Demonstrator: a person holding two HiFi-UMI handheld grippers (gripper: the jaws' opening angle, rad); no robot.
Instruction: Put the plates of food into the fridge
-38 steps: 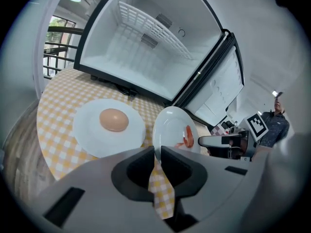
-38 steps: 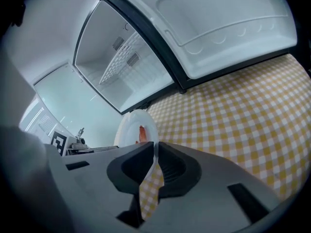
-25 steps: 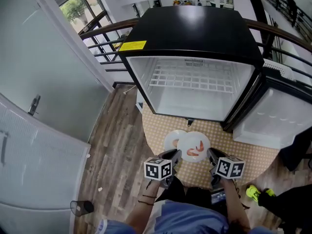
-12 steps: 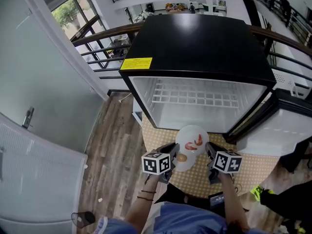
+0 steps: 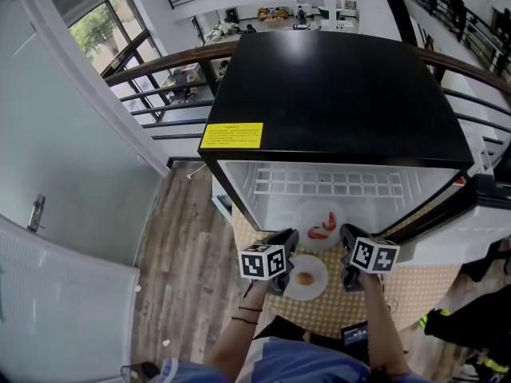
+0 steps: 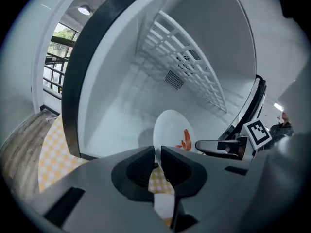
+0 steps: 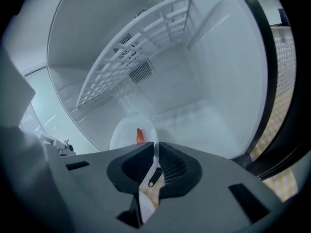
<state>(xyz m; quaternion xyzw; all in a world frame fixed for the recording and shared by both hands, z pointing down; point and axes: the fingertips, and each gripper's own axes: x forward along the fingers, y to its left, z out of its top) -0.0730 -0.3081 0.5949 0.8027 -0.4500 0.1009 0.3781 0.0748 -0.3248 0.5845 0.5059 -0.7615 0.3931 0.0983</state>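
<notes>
A white plate with red shrimp (image 5: 319, 223) hangs level at the mouth of the open black fridge (image 5: 343, 94), under its wire shelf (image 5: 327, 183). My left gripper (image 5: 288, 238) is shut on the plate's left rim and my right gripper (image 5: 344, 234) is shut on its right rim. In the left gripper view the jaws (image 6: 158, 152) pinch the rim, with the shrimp plate (image 6: 171, 130) beyond them. In the right gripper view the jaws (image 7: 155, 149) also clamp the rim of that plate (image 7: 127, 131). A second white plate (image 5: 306, 278) with a brown piece of food lies on the chequered mat (image 5: 399, 282).
The fridge door (image 5: 471, 234) stands open at the right. A grey wall and door (image 5: 48, 174) run along the left of the wooden floor (image 5: 188, 270). A person's dark leg and green shoe (image 5: 447, 324) are at the lower right.
Both grippers have lifted the shrimp plate off the mat and carried it forward to the fridge mouth. The other plate stays on the mat, now uncovered.
</notes>
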